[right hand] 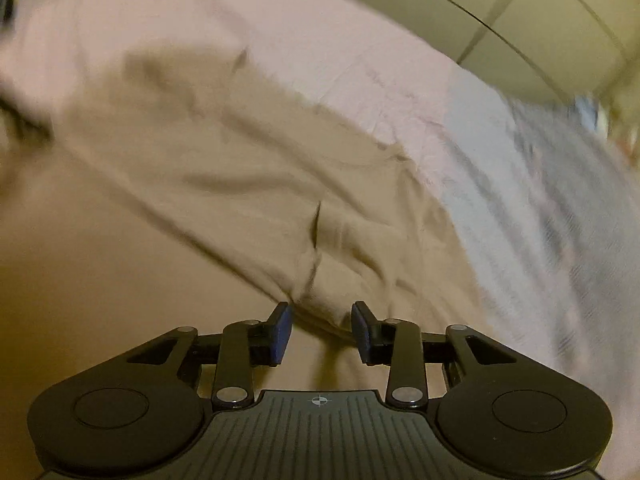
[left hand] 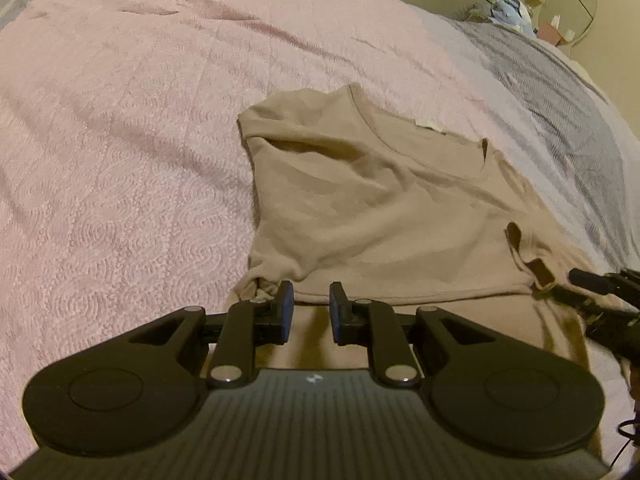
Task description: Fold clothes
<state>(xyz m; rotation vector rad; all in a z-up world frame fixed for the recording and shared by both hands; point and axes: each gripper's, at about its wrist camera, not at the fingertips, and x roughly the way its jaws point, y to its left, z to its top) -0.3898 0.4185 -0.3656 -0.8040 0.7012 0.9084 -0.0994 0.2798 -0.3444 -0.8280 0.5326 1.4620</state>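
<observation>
1. Bed under a pink textured quilted bedspread, with a grey-and-white striped cover along its far right side, serves as the folding area; its broad flat top lets the garment lie spread.
2. Beige knit T-shirt lies on the bedspread, neckline away from the left camera and its hem nearest. One side appears already turned inward, leaving a bunched corner at lower left, so I judge the fold partly done.
3. Left claw sits low at the hem edge, pads apart, nothing between them: released. Placement suggests it is lined up to take the hem.
4. Right claw is likewise parted, with a ridge of beige cloth lying just ahead of the gap; no grasp is evident, though that view is motion-blurred. In the left view it sits at the shirt's right edge.
5. Small white label inside the neckline marks the collar end.
</observation>
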